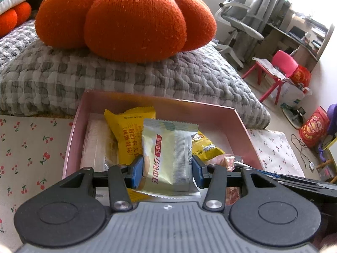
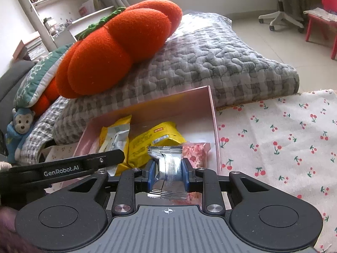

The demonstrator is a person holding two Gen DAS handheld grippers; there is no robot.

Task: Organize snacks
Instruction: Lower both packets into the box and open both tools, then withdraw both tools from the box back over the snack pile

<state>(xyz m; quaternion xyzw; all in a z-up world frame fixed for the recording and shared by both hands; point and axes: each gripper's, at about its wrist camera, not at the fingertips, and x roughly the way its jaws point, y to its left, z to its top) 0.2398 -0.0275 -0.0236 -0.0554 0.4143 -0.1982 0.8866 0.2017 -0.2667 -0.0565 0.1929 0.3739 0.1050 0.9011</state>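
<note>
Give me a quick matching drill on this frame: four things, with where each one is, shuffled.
Things:
1. pale green snack packet
2. silver snack packet
3. pumpkin cushion
4. pink box

Places:
A. on the grey quilt
B. in the right gripper
C. on the cherry-print cloth
D. in the left gripper

Pairs: 1-D, 2-B, 3-A, 4-C

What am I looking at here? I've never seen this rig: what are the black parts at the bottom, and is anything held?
No robot: a person carries a two-finger tool in each hand, each with a camera looking along its jaws. The left gripper holds a pale green snack packet; the right gripper is clamped on a silver packet. Both are over a pink box that holds yellow packets, on a cherry-print cloth. Behind sits an orange pumpkin cushion.
</note>
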